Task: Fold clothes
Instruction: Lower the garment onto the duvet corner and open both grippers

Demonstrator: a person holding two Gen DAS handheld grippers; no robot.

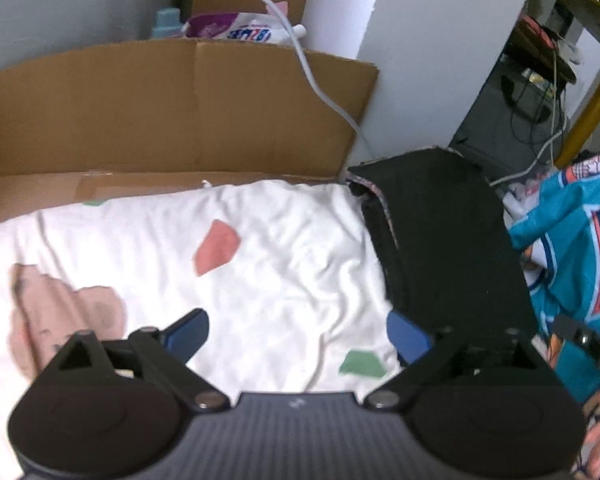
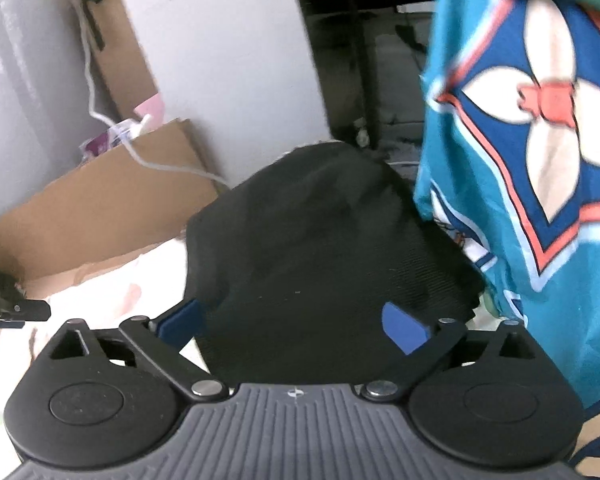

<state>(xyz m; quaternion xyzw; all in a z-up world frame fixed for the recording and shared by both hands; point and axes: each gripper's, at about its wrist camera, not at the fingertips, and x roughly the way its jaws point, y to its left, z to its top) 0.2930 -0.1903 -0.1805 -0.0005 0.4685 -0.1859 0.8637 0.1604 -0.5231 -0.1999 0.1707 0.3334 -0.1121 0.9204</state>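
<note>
At centre right of the left wrist view, a folded black garment lying flat on the white patterned sheet, edges squared, seemingly set down as a finished fold. Low in the same frame, left gripper spread wide, nothing between the blue pads, only sheet beneath. In the middle of the right wrist view, the same black garment, with the right gripper gaping just as wide above its near edge, pads clear of the cloth; probably a release, leaving both hands free for the next piece. Along the right edge, a teal patterned cloth hanging close beside the black fold, likely next in line and apt to snag. At lower left, a pink garment crumpled on the sheet. Across the upper left, a cardboard sheet walling the far side, a white cable trailing over it.
</note>
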